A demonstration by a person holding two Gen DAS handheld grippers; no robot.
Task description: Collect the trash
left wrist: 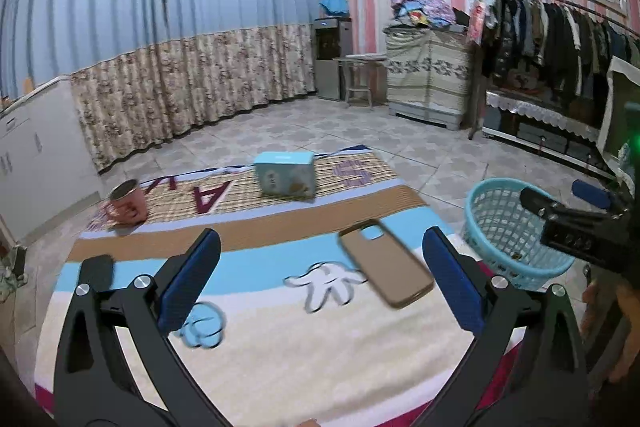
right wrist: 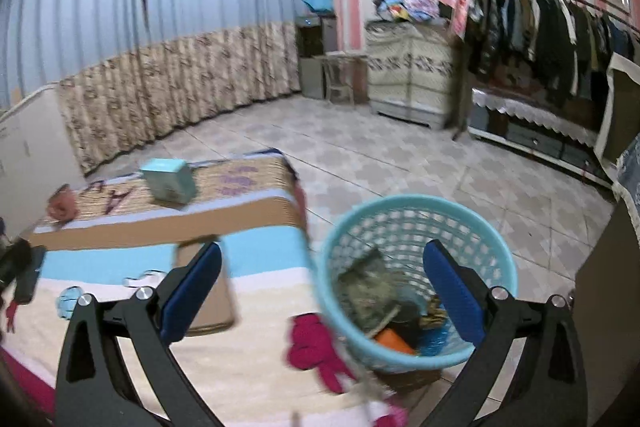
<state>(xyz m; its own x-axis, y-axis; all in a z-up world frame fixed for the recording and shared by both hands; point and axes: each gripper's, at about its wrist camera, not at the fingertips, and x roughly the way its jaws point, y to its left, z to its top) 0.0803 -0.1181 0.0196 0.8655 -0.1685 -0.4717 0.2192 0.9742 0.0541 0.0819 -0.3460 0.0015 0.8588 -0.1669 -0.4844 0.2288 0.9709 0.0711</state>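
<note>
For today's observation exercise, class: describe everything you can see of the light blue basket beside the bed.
The light blue plastic mesh basket is round, with lattice walls and a solid smooth rim, wider at the top. It stands upright on the tiled floor, close against the edge of the striped blanket. It already holds trash: crumpled greenish packaging, something orange, a blue scrap and darker pieces. The right gripper hangs over it with its jaws open, holding nothing. The left wrist view shows its wall behind that gripper.
</note>
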